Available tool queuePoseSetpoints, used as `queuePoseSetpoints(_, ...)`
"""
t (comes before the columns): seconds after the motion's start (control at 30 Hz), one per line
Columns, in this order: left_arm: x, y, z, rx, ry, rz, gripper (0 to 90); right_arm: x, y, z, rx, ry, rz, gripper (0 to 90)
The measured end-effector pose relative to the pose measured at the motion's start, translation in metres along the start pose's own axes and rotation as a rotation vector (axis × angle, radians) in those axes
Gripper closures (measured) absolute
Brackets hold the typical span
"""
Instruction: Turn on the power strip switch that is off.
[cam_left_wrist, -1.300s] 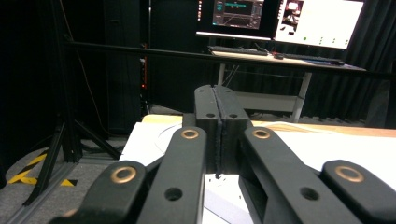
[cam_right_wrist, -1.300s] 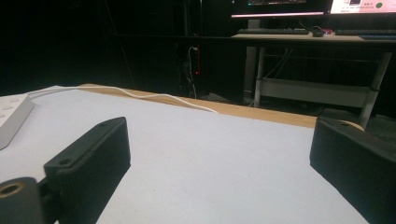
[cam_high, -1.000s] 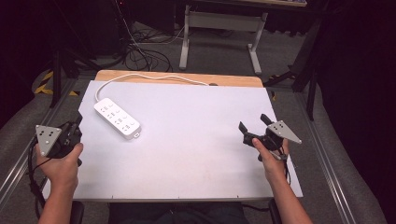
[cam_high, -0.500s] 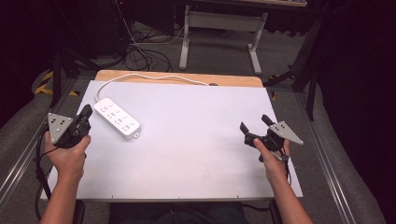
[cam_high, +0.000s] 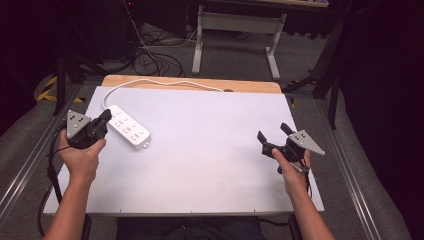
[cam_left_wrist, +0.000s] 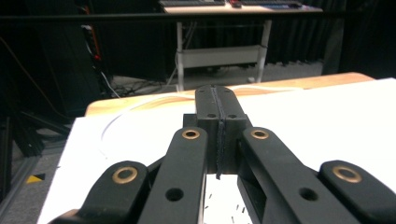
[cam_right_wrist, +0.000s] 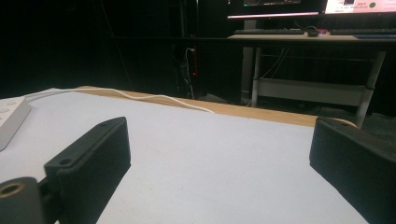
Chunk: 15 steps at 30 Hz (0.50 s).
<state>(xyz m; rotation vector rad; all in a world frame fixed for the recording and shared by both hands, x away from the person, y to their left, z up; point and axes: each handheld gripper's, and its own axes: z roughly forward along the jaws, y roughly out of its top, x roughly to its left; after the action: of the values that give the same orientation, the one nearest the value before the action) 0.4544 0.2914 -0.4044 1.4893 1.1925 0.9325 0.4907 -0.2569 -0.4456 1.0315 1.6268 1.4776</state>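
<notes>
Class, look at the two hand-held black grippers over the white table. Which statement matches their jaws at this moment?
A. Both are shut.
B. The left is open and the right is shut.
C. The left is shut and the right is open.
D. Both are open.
C. In the left gripper view the left gripper has its jaws pressed together on nothing, while the right gripper shows white table in a wide gap between its jaws.

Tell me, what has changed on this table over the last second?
The left gripper has moved forward and toward the middle of the table, up to the near end of the white power strip, with its jaws shut on nothing. The right gripper stayed put, jaws open. The strip and its cord have not moved.
</notes>
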Motion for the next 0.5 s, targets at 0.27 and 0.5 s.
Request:
queuePoseSetpoints(0.27, -0.003, 0.002, 0.022, 0.055, -0.017, 0.013, 90.0, -0.001, 0.0, -0.001, -0.001, -0.002, 0.001, 5.7)
queuePoseSetpoints(0.5, -0.006, 0.002, 0.041, 0.115, -0.021, 0.033, 90.0, -0.002, 0.0, -0.001, -0.002, -0.006, 0.003, 5.8)
